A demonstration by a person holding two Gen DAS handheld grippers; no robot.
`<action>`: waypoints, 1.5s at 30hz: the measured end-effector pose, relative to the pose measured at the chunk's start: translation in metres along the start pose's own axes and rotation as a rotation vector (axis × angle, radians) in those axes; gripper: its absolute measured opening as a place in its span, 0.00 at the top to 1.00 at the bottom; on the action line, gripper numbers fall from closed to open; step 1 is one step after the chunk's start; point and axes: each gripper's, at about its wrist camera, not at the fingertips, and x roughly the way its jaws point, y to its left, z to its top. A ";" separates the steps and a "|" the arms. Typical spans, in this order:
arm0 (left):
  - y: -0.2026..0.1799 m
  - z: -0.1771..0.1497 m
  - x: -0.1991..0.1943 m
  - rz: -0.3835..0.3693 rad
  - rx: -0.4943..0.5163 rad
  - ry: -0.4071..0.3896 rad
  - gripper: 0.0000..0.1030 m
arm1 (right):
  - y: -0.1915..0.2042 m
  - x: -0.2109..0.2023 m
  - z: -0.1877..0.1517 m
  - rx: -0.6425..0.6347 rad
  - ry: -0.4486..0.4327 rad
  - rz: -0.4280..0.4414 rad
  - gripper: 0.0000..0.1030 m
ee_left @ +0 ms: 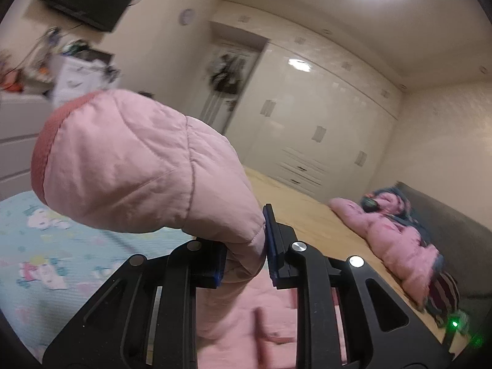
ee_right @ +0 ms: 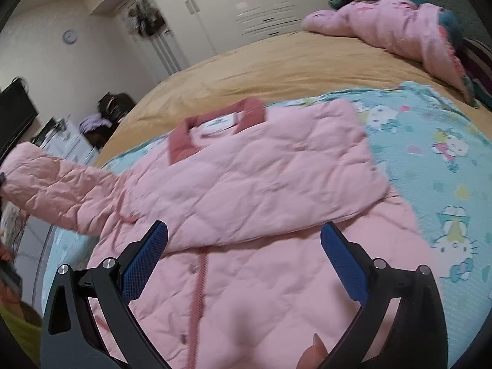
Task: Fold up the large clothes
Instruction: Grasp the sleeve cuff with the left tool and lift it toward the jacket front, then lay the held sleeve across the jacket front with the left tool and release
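A pink quilted jacket (ee_right: 246,190) with a dark pink collar lies front-up on the cartoon-print blue sheet (ee_right: 446,160). One side is folded across its chest. My left gripper (ee_left: 244,256) is shut on the jacket's sleeve (ee_left: 129,166), lifted off the bed, with the dark pink cuff sticking up past the fingers. In the right wrist view that raised sleeve (ee_right: 55,184) stretches out to the left. My right gripper (ee_right: 244,240) hovers open over the jacket's lower front, nothing between its blue pads (ee_right: 341,264).
A second pink padded garment (ee_right: 384,24) lies bunched with dark clothes near the grey headboard (ee_left: 446,215). A tan blanket (ee_right: 276,61) covers the far bed. White wardrobes (ee_left: 323,117) line the wall; a cluttered dresser (ee_right: 70,144) stands left of the bed.
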 end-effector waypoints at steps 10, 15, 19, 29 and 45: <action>-0.128 -0.027 0.040 -0.165 0.153 0.083 0.87 | -0.029 -0.035 0.013 0.075 -0.090 0.038 0.04; -0.179 -0.064 0.071 -0.230 0.261 0.162 0.87 | -0.060 -0.061 0.023 0.174 -0.165 0.051 0.04; -0.206 -0.102 0.091 -0.273 0.330 0.241 0.87 | -0.086 -0.070 0.027 0.248 -0.192 0.046 0.04; -0.226 -0.194 0.121 -0.313 0.428 0.413 0.88 | -0.100 -0.067 0.026 0.282 -0.187 0.034 0.04; -0.225 -0.268 0.126 -0.328 0.552 0.573 0.84 | -0.104 -0.048 0.025 0.296 -0.149 0.018 0.04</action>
